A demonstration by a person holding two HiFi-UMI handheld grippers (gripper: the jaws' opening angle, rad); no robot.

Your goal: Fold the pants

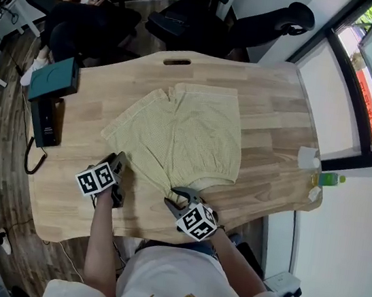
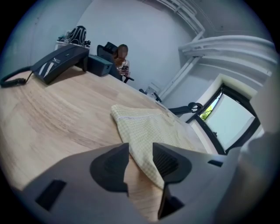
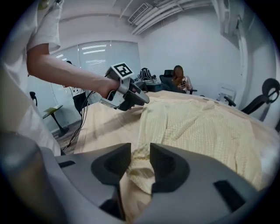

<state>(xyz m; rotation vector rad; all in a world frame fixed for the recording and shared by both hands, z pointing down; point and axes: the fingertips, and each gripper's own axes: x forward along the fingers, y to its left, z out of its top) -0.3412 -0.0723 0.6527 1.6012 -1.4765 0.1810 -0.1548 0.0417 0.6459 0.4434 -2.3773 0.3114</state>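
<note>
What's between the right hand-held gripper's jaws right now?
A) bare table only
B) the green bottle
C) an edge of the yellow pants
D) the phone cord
C: in the right gripper view, a bunched yellow edge of the pants sits in the gap between the jaws of the right hand-held gripper, and the jaws stand apart.

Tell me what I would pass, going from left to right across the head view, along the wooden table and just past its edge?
teal box → pants → green bottle
</note>
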